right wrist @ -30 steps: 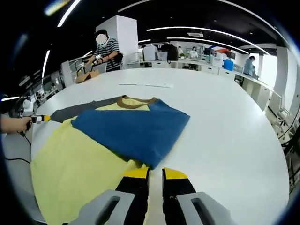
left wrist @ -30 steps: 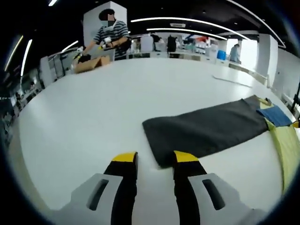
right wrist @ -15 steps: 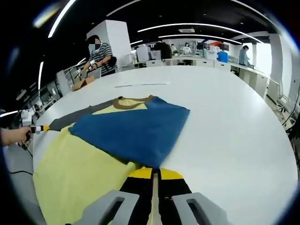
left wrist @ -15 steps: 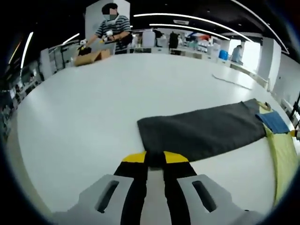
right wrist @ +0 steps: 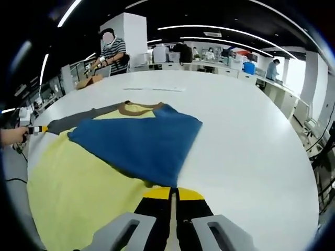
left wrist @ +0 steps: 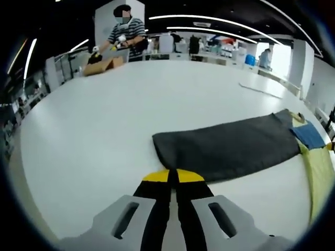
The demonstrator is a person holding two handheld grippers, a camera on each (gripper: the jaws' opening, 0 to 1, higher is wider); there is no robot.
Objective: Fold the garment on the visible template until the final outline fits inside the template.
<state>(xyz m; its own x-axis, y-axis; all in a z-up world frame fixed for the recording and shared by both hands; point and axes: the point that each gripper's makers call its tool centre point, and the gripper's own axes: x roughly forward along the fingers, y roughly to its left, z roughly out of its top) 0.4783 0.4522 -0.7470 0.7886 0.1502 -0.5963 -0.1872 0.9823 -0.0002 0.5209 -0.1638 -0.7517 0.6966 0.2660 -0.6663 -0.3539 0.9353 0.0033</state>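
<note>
A yellow garment (right wrist: 73, 183) lies flat on the white table (right wrist: 246, 151). Its blue sleeve (right wrist: 136, 141) is folded across the body below the brown collar (right wrist: 137, 108). My right gripper (right wrist: 173, 191) is shut on the tip of the blue sleeve. The grey sleeve (left wrist: 230, 146) stretches out straight from the body, and my left gripper (left wrist: 173, 177) is shut on its cuff end. In the right gripper view the left gripper (right wrist: 37, 128) shows at the far left, in a hand, at the end of the grey sleeve (right wrist: 78, 120).
A flat pale sheet (left wrist: 261, 89) lies on the table beyond the garment. A person in a striped shirt (left wrist: 125, 36) stands at the far edge by a cardboard box (left wrist: 102, 65). Desks and other people are behind.
My left gripper's jaws, open a second ago, have come together on the grey sleeve's cuff. The right gripper has stayed shut on the blue sleeve; its view has shifted slightly.
</note>
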